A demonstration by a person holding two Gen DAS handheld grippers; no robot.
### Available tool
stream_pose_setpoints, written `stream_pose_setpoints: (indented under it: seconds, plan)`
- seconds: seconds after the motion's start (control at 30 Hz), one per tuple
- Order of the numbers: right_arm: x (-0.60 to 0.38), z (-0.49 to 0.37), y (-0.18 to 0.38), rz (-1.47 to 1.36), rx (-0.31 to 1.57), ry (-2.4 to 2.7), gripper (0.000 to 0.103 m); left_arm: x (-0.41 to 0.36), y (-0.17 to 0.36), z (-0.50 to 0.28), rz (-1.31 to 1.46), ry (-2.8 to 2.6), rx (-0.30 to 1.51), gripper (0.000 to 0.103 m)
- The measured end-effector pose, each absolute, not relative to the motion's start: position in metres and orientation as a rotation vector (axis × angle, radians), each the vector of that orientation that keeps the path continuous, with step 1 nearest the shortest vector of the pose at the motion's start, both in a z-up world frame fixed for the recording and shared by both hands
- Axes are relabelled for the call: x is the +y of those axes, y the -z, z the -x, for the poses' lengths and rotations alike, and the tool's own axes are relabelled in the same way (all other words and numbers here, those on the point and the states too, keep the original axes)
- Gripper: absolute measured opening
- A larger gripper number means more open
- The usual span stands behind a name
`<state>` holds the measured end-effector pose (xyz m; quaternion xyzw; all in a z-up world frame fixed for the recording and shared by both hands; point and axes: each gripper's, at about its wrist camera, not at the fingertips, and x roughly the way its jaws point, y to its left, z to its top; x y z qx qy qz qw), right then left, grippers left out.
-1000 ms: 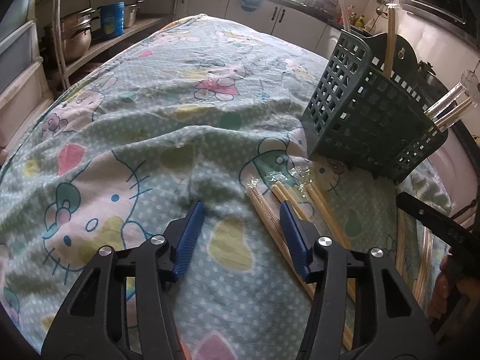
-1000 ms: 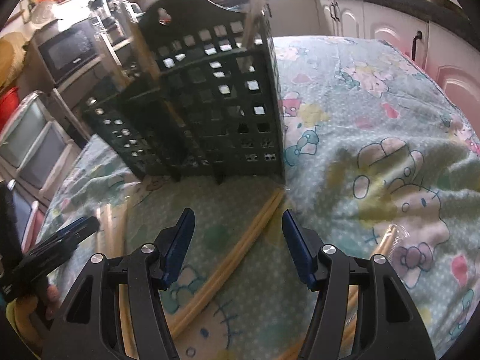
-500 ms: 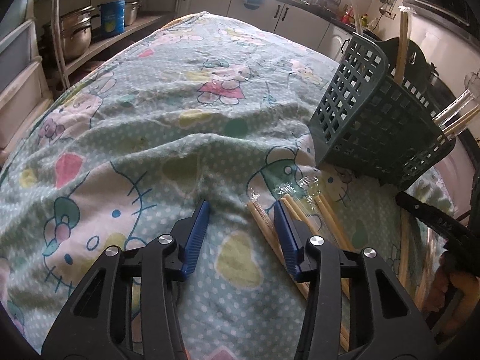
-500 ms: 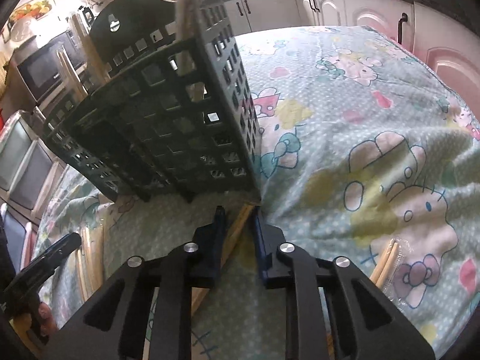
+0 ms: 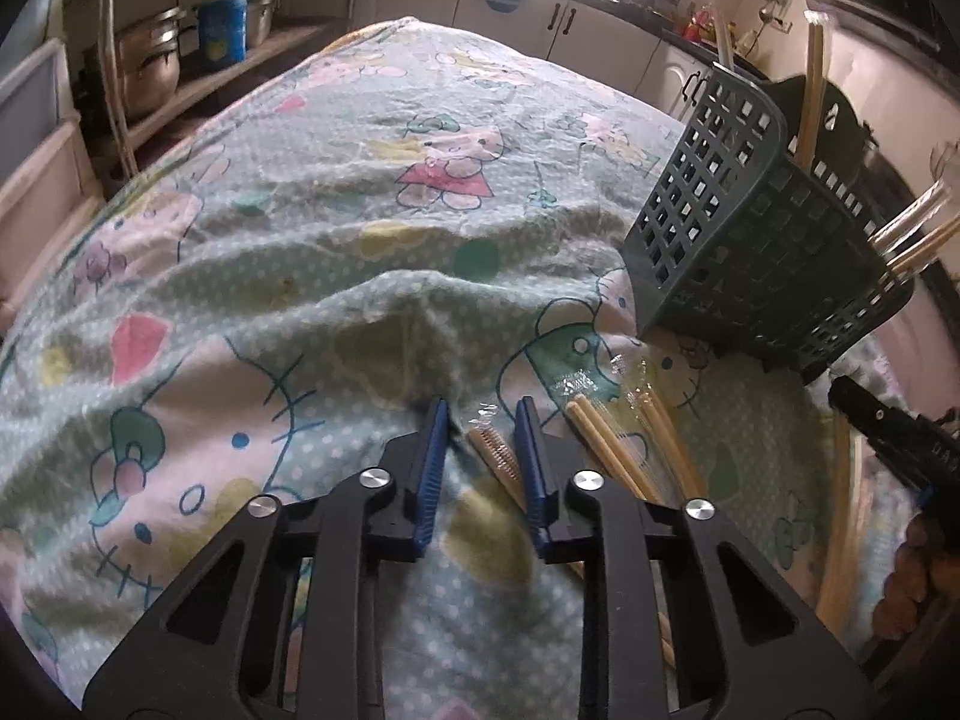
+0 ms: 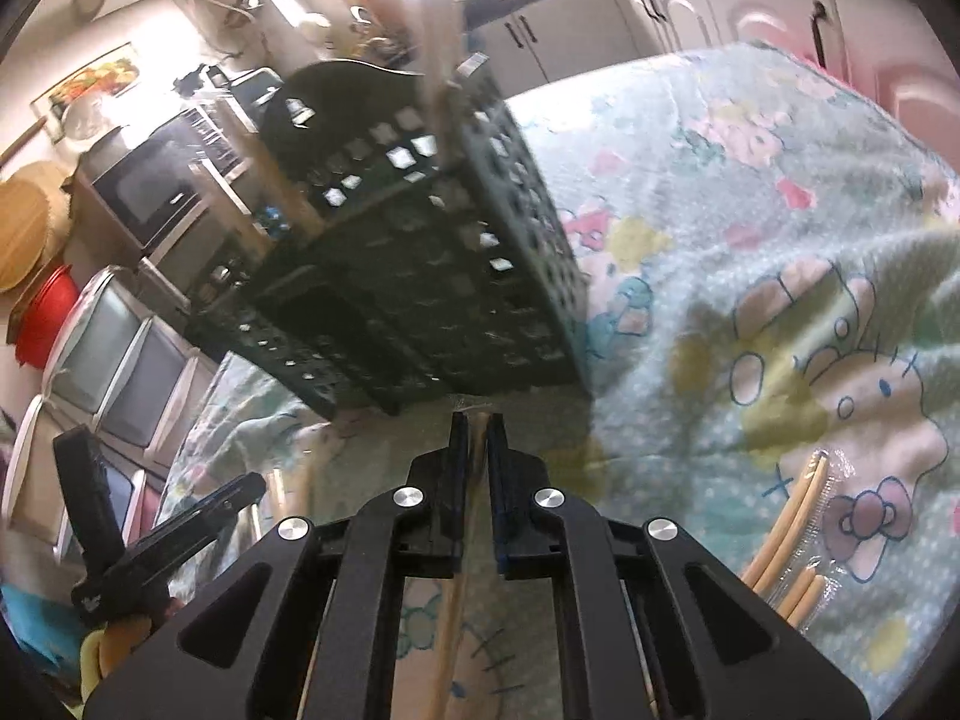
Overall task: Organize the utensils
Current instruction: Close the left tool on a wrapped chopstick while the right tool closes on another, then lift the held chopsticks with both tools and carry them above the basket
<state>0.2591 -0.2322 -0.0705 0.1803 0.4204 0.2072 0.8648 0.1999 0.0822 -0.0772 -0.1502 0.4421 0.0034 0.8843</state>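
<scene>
The right gripper (image 6: 472,420) is clamping its fingers on a wrapped chopstick pair (image 6: 457,594) just in front of the green slotted basket (image 5: 744,252), while the left gripper (image 5: 481,414) is closing its fingers around another wrapped pair (image 5: 495,459) lying on the cartoon-print cloth (image 5: 300,300), the pads not yet pressing it. Several sticks are already standing in the basket, so the sorting seems partly done. Loose pairs (image 5: 612,444) are still lying on the worktop, waiting to go in.
</scene>
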Motion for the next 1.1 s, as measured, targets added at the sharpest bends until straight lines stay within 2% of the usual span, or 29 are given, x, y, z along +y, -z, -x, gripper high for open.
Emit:
stream_pose_setpoints:
  seconds: [0.27,0.47,0.63,1.1]
  plan:
    - [-0.217,-0.252,0.057,-0.339,0.843,-0.463,0.006,0.094,0.078,-0.183,0.451,0.075,0.962,0.01]
    - [-0.211,-0.247,0.053,-0.335,0.833,-0.47,0.006,0.089,0.079,-0.173,0.46,0.081,0.974,0.01]
    - [-0.21,-0.239,0.044,-0.326,0.817,-0.486,0.006,0.088,0.075,-0.169,0.473,0.089,0.957,0.006]
    - [-0.213,-0.222,0.0,-0.295,0.708,-0.531,0.006,0.07,-0.002,-0.165,0.406,0.168,0.763,0.003]
